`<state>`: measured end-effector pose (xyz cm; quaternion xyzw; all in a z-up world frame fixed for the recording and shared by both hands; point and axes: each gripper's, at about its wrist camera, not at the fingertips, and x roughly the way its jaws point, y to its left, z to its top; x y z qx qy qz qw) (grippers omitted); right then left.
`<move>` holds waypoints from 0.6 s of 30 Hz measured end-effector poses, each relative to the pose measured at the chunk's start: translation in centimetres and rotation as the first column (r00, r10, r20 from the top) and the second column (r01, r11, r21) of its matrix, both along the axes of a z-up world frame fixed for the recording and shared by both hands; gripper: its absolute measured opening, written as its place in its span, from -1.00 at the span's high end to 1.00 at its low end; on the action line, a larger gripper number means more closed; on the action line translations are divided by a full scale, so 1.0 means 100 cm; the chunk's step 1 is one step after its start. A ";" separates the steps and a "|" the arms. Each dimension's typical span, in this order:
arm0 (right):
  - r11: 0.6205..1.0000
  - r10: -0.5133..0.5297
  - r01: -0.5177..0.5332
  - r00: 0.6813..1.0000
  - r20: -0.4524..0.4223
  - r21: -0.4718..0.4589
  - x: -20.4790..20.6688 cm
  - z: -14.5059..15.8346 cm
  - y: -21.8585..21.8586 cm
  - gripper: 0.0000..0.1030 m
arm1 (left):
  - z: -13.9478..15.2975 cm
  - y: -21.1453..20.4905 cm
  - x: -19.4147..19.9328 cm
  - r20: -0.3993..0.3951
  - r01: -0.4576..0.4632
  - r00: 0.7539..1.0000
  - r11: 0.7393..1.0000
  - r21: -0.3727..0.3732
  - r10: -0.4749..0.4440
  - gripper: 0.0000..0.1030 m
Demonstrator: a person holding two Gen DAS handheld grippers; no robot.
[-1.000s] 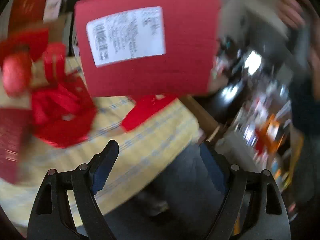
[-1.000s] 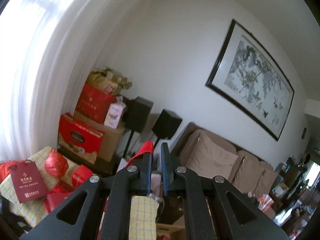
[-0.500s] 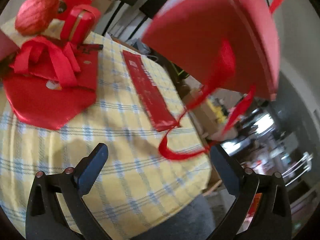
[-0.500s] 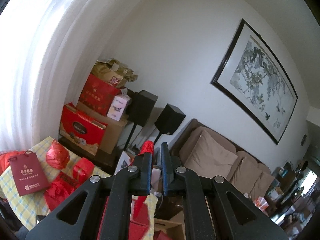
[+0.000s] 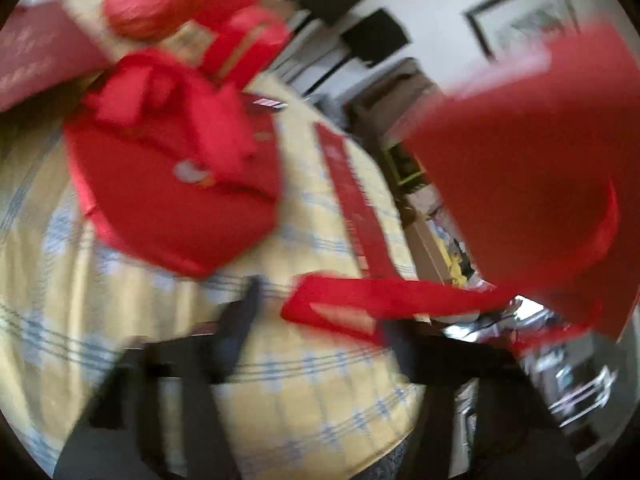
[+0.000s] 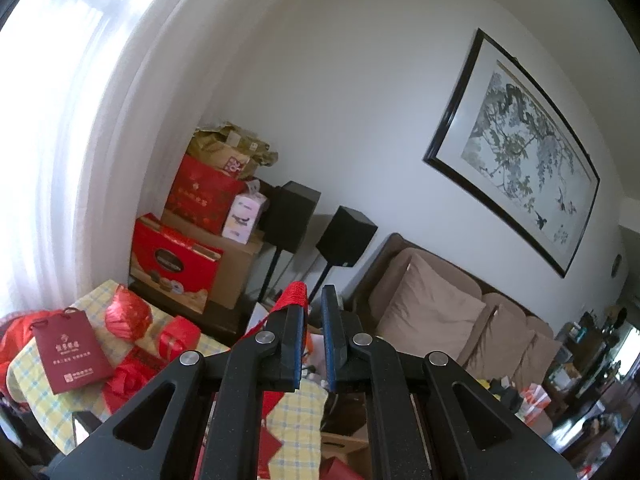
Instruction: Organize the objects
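Legible writing is scarce. In the right wrist view the maroon paper bag (image 6: 71, 350) on the yellow checked tablecloth (image 6: 36, 392) carries a gold emblem and rows of gold characters — too small to read. The red gift boxes (image 6: 204, 200) stacked by the wall also bear gold print you cannot make out. In the left wrist view everything is smeared by motion blur; the long red strip (image 5: 352, 196) lying on the cloth shows pale marks, unreadable.

Your right gripper (image 6: 314, 308) is pinched fully together on a red woven handle (image 6: 294, 294), which loops over the top of one finger. The red bag (image 5: 532, 184) hangs from it, raised above the table's edge at the right of the left wrist view.

Your left gripper (image 5: 316, 320) has its jaws closing, with the bag's other red handle loop (image 5: 384, 300) lying across the gap between the fingers; the blur hides whether the pads press on it yet.

Around the work: a flat red cloth bag (image 5: 172, 176) with bunched handles lies on the cloth, a round red foil bundle (image 5: 156, 2) and a red gold-trimmed box (image 5: 244, 46) behind it. Two black speakers (image 6: 346, 236) on stands, a brown sofa (image 6: 432, 304) and a framed ink painting (image 6: 516, 148) sit beyond the table.
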<state>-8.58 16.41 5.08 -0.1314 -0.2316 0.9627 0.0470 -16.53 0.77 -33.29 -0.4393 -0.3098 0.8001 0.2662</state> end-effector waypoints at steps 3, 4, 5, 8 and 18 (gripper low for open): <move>1.000 -0.023 0.023 1.000 -0.011 0.016 0.000 0.000 0.006 0.90 | -0.005 -0.010 -0.008 0.028 0.012 1.000 0.998 -0.068 -0.010 0.73; 0.999 -0.029 0.029 1.000 -0.005 0.016 -0.001 0.000 0.009 0.90 | -0.003 -0.014 -0.009 0.014 0.012 1.000 0.995 -0.098 -0.010 0.81; 0.999 -0.032 0.032 0.999 0.006 0.016 -0.002 -0.001 0.012 0.90 | 0.001 -0.018 -0.010 -0.002 0.004 1.000 0.991 -0.130 -0.005 0.89; 0.999 -0.050 0.050 0.999 0.020 0.013 -0.002 -0.003 0.024 0.90 | 0.013 -0.030 -0.010 -0.050 -0.028 0.999 0.984 -0.176 0.020 0.99; 0.994 -0.095 0.096 0.995 0.022 -0.057 0.009 -0.019 0.069 0.90 | 0.105 -0.082 0.014 -0.241 -0.181 0.962 0.962 -0.203 0.130 0.99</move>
